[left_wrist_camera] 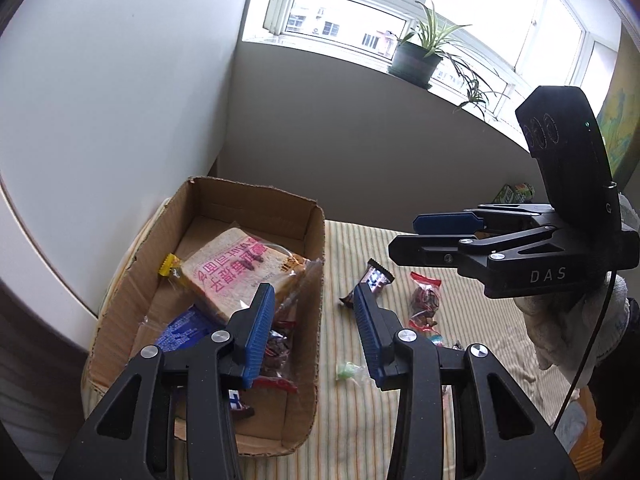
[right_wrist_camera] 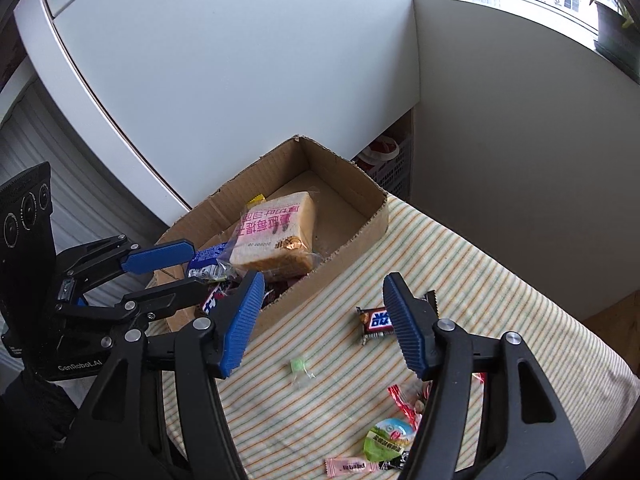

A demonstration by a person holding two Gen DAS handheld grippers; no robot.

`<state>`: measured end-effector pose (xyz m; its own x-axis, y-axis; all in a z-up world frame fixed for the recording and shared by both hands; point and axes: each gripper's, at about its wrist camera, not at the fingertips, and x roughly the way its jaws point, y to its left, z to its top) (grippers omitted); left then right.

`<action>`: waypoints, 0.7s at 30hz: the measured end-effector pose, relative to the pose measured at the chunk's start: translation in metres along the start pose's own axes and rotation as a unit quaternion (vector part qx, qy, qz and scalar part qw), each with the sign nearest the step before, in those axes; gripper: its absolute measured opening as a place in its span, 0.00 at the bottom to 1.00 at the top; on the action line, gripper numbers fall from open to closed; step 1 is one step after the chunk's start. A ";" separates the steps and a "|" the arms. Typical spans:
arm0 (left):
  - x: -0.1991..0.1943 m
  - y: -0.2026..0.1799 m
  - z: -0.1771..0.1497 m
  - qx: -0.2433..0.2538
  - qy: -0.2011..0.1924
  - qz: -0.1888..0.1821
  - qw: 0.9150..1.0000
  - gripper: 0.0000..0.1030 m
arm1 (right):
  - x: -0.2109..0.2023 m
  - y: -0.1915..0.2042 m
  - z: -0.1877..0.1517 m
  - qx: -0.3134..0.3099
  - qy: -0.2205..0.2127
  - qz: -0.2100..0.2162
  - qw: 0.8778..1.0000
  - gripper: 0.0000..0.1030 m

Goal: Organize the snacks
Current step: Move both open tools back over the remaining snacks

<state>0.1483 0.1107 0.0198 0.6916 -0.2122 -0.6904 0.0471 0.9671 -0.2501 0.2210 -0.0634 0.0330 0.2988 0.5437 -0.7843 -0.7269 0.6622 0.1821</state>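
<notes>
A cardboard box (left_wrist_camera: 316, 280) (right_wrist_camera: 376, 216) stands on a striped cloth and holds a wrapped bread slice (left_wrist_camera: 236, 276) (right_wrist_camera: 276, 236), a blue packet (left_wrist_camera: 180, 330) and other snacks. My left gripper (left_wrist_camera: 314, 322) is open and empty above the box's right wall; it also shows in the right wrist view (right_wrist_camera: 176, 268). My right gripper (right_wrist_camera: 320, 320) is open and empty above the cloth, right of the box; it also shows in the left wrist view (left_wrist_camera: 404, 236). A chocolate bar (left_wrist_camera: 372, 278) (right_wrist_camera: 374, 320), a green candy (left_wrist_camera: 346, 372) (right_wrist_camera: 298, 366) and a red-ended packet (left_wrist_camera: 426, 300) lie loose on the cloth.
A white cabinet door (left_wrist_camera: 100, 100) rises behind the box. A potted plant (left_wrist_camera: 416, 56) stands on the window sill. A green jelly cup (right_wrist_camera: 386, 440) and a pink candy (right_wrist_camera: 350, 466) lie at the cloth's near edge. A crate (right_wrist_camera: 388, 160) sits behind the box.
</notes>
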 end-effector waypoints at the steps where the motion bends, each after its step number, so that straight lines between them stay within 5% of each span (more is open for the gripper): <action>1: -0.001 -0.005 -0.003 0.003 0.001 -0.004 1.000 0.37 | -0.006 -0.002 -0.007 -0.002 -0.005 -0.006 1.000 0.68; 4: -0.001 -0.018 -0.008 0.013 0.007 -0.013 1.000 0.37 | -0.025 -0.010 -0.029 -0.005 -0.020 -0.033 0.999 0.86; 11: 0.004 -0.058 -0.038 0.040 0.032 -0.039 0.998 0.38 | -0.042 -0.036 -0.086 0.013 0.000 -0.076 0.997 0.86; 21: 0.042 -0.108 -0.090 0.083 0.107 -0.069 0.988 0.38 | -0.011 -0.073 -0.130 0.103 0.055 -0.036 0.993 0.86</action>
<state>0.1074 -0.0149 -0.0436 0.5032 -0.3509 -0.7897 0.2600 0.9330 -0.2489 0.1906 -0.1850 -0.0491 0.2685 0.4395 -0.8572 -0.5612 0.7946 0.2317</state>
